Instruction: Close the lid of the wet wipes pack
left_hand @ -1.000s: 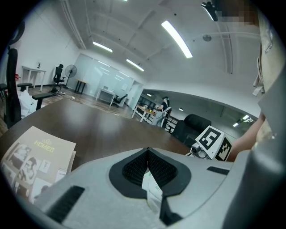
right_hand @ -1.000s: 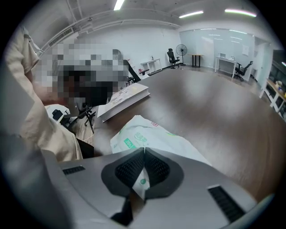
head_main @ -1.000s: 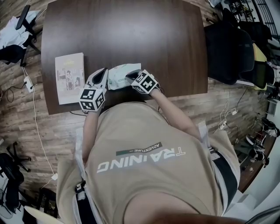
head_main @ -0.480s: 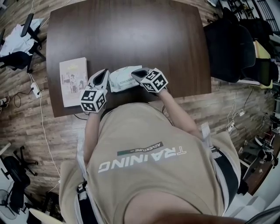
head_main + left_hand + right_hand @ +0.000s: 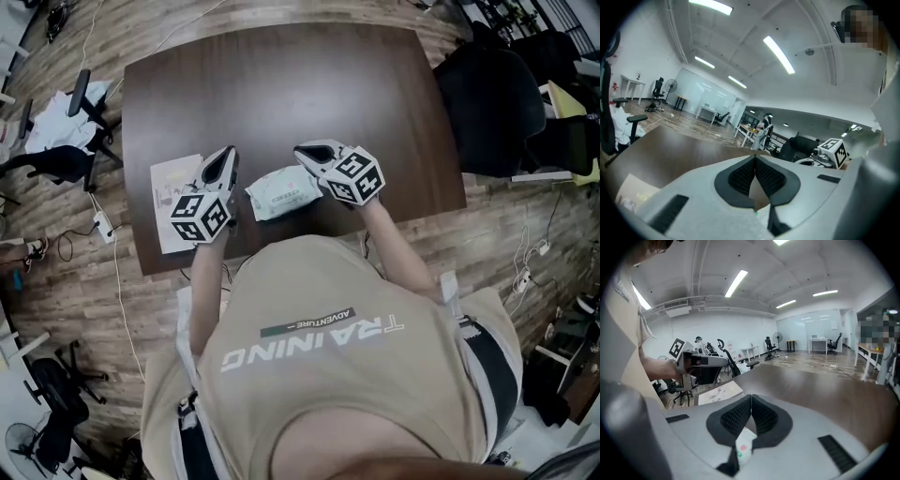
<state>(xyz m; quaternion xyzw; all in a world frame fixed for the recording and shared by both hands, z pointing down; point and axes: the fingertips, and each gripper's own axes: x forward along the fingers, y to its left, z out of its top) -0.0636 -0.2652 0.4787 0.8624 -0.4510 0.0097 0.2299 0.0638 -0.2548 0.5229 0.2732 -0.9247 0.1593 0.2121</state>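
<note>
Wipes pack (image 5: 284, 192), soft crinkly rectangle, on woodgrain table (image 5: 281, 84); left gripper (image 5: 754, 158), right gripper (image 5: 751, 396): ribbed fingers (image 5: 740, 176) pressed together.

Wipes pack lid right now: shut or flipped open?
Looks shut: in the head view the wet wipes pack lies flat on the table with no flap standing up, though it is too small to be sure.

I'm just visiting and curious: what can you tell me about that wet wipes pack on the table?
The wet wipes pack is a soft, pale whitish-green pouch with faint print, lying flat and slightly askew on the dark wooden table near its front edge. It sits between the left gripper and the right gripper; both are shut and neither holds it. Its lid seems flat, though too small to be sure.
</note>
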